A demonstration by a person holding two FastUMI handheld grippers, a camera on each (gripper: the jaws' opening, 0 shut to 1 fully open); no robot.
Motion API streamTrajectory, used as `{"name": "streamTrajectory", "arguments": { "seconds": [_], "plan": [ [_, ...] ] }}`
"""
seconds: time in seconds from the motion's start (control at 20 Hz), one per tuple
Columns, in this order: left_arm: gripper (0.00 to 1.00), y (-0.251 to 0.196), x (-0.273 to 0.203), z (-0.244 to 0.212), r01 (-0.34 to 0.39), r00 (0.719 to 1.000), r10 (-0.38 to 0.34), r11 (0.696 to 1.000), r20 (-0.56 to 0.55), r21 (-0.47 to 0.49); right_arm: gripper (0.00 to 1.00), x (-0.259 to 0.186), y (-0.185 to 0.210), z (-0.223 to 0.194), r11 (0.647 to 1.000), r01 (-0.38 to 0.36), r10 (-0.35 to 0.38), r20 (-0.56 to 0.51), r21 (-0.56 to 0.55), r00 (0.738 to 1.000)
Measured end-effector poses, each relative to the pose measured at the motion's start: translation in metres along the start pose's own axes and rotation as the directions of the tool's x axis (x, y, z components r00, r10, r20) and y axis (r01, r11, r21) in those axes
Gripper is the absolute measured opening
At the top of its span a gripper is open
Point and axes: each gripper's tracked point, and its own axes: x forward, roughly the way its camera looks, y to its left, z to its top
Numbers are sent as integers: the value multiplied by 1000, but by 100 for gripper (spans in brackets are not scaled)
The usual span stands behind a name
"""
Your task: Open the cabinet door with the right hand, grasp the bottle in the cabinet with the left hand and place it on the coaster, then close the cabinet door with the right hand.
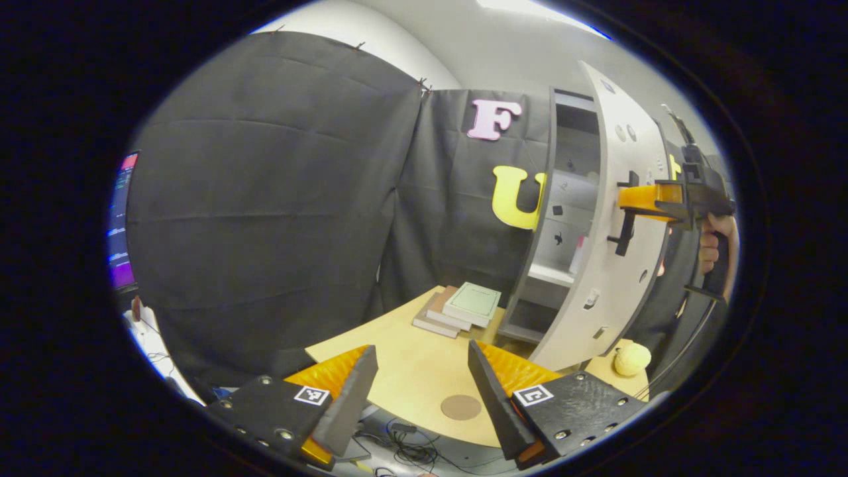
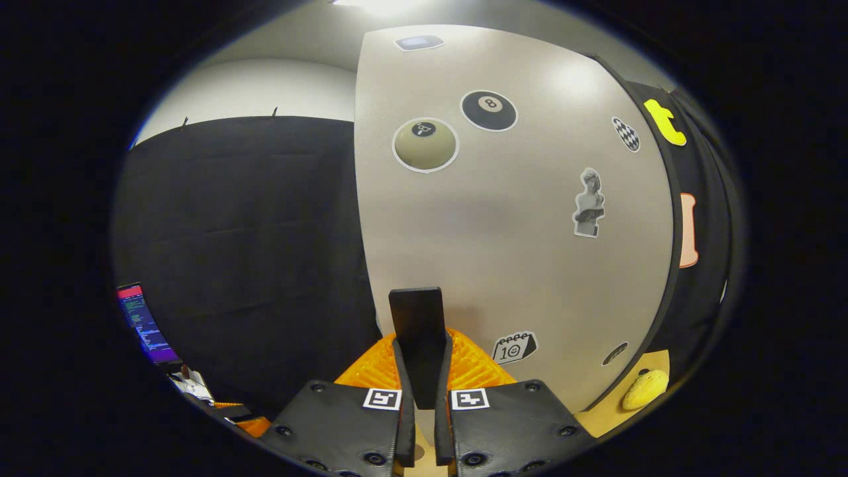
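The grey cabinet [image 1: 553,199] stands at the right of the wooden table with its door [image 1: 629,265] swung partly open. My right gripper [image 1: 629,201] is shut on the door's black handle [image 1: 625,232]. In the right gripper view the handle [image 2: 416,318] stands upright between the fingers [image 2: 397,371] of my right gripper [image 2: 423,354], against the sticker-covered door [image 2: 517,232]. A pale bottle [image 1: 579,255] stands on a shelf inside, partly hidden by the door's edge. My left gripper [image 1: 421,384] hangs open and holds nothing, above the table's near edge. The round brown coaster [image 1: 461,407] lies just beyond it.
A stack of books [image 1: 460,308] lies on the table [image 1: 404,358] left of the cabinet. A yellow lumpy object [image 1: 631,358] [image 2: 646,389] sits by the cabinet's foot. A lit monitor [image 1: 121,225] is at the far left. Cables [image 1: 411,450] trail below the table edge.
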Motion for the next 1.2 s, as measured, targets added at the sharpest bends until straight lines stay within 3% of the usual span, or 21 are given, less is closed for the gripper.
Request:
{"name": "streamTrajectory", "arguments": {
  "seconds": [0.35,0.65,0.8,0.95,1.2],
  "plan": [
    [83,-40,-53,-20,-25,1000,25,1000,2,9,13,-3,-5,0,996,-86,86,7,2,996],
    [83,-76,-78,-18,-9,1000,8,999,10,33,13,-4,-11,1,994,-111,111,35,9,993],
    [83,-97,-80,-19,23,1000,-23,998,2,64,10,-6,-17,2,996,-93,92,47,16,995],
    [83,-121,-72,-22,65,998,-64,994,-4,90,13,-8,-21,2,998,-53,51,58,27,997],
    [83,-169,-53,-28,172,985,-170,975,-30,137,13,-22,-38,0,994,69,-73,44,82,996]
  ]
}}
